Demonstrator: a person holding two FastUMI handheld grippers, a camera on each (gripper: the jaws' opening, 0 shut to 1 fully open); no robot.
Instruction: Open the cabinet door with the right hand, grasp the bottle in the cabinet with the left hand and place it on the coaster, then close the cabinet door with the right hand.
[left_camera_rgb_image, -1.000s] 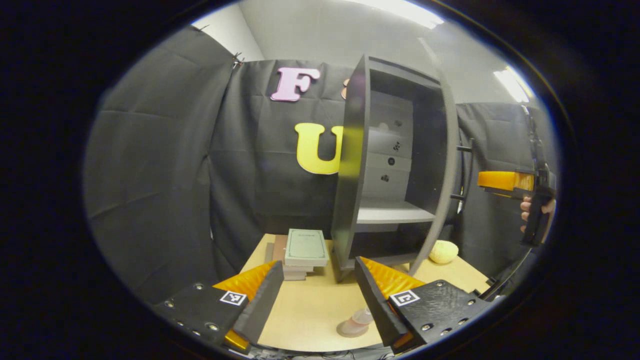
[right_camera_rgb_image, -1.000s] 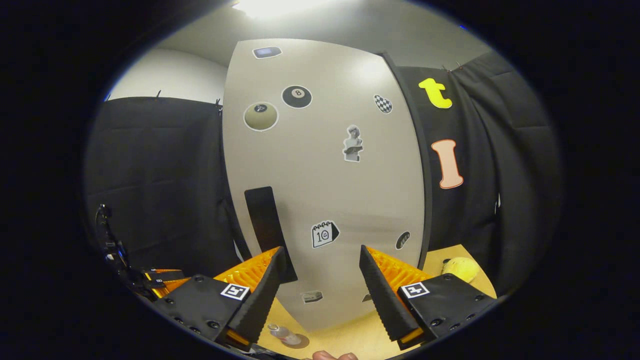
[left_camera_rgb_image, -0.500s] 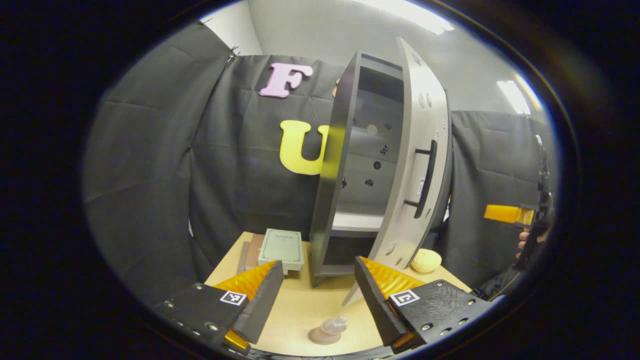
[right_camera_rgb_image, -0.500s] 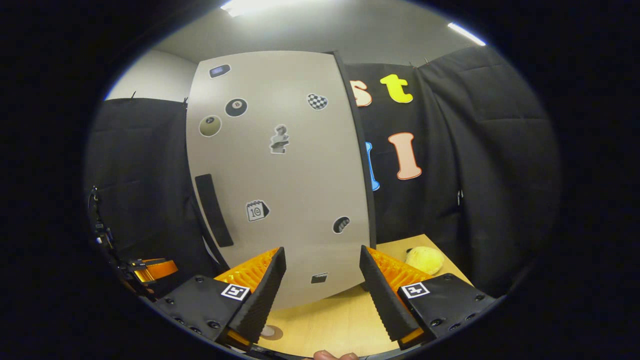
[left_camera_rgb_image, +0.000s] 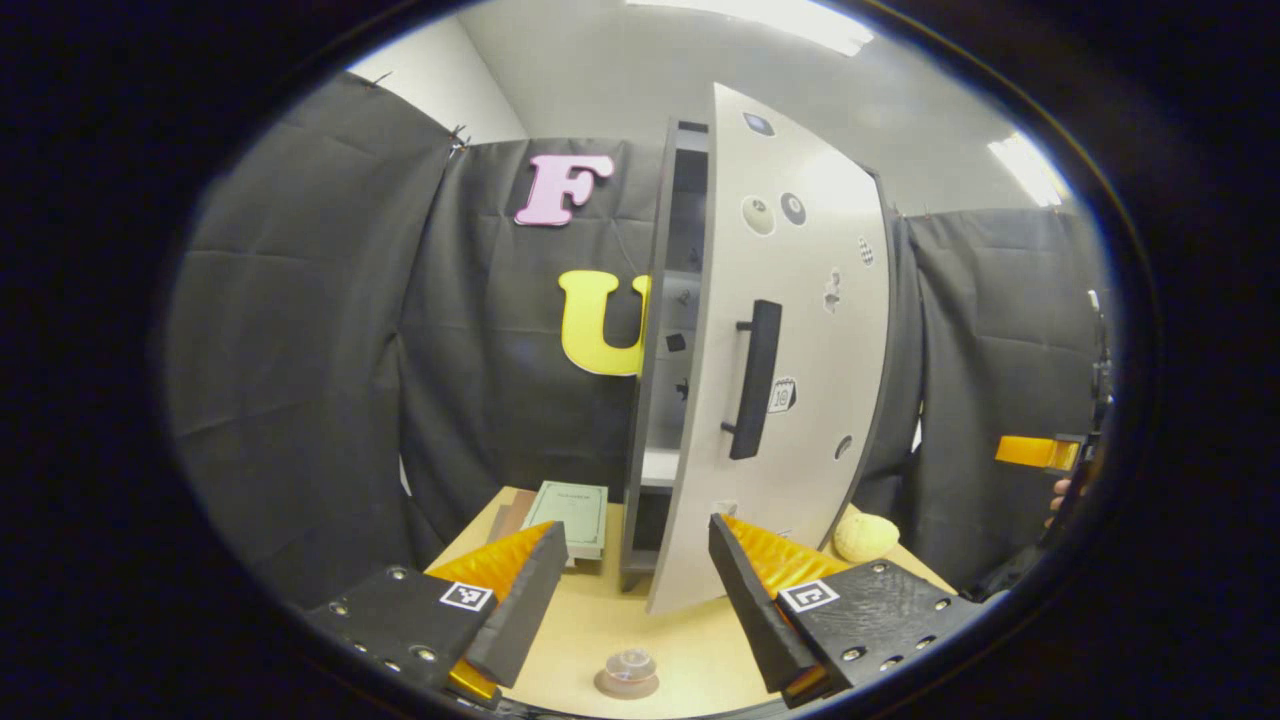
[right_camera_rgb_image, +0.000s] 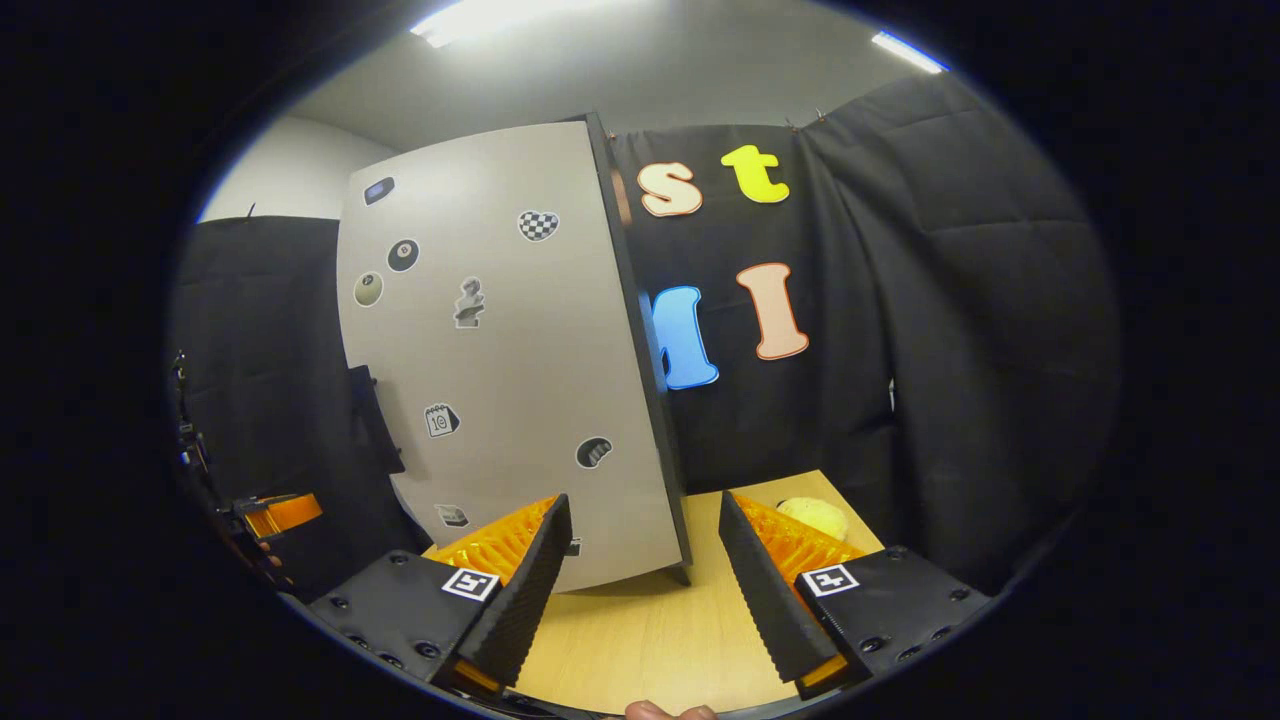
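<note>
The right claw (right_camera_rgb_image: 635, 580) is spread wide with nothing between its ridged fingers. Just past them is the flat pale grey cabinet door (right_camera_rgb_image: 500, 350), smooth, dotted with little stickers, and with a long dark bar handle (right_camera_rgb_image: 375, 420) on its far edge. The door looks almost shut, with a gap left on the handle side. To finish well, I think the right claw should push with one flat finger on the open part of the door near the handle, slow and straight, so the tall dark cabinet (left_camera_rgb_image: 665, 350) does not rock or slide on the smooth light wooden table (right_camera_rgb_image: 650, 630). There is no need to pinch anything.

The left claw (left_camera_rgb_image: 630, 590) is spread wide too and holds nothing. It hangs low above the table. Just in front of it stands the small clear plastic bottle (left_camera_rgb_image: 630, 663), round and shiny, on the flat round brownish coaster (left_camera_rgb_image: 627, 686). So that part looks done, and the left claw should stay out of the door's path.

Farther out in the left gripper view, a pale green book (left_camera_rgb_image: 568, 508) lies on a small stack beside the cabinet. A soft, bumpy yellow ball-like thing (left_camera_rgb_image: 865, 537) sits on the table by the door's far side. A hand (left_camera_rgb_image: 1060, 495) holds the other claw at the far right edge.
</note>
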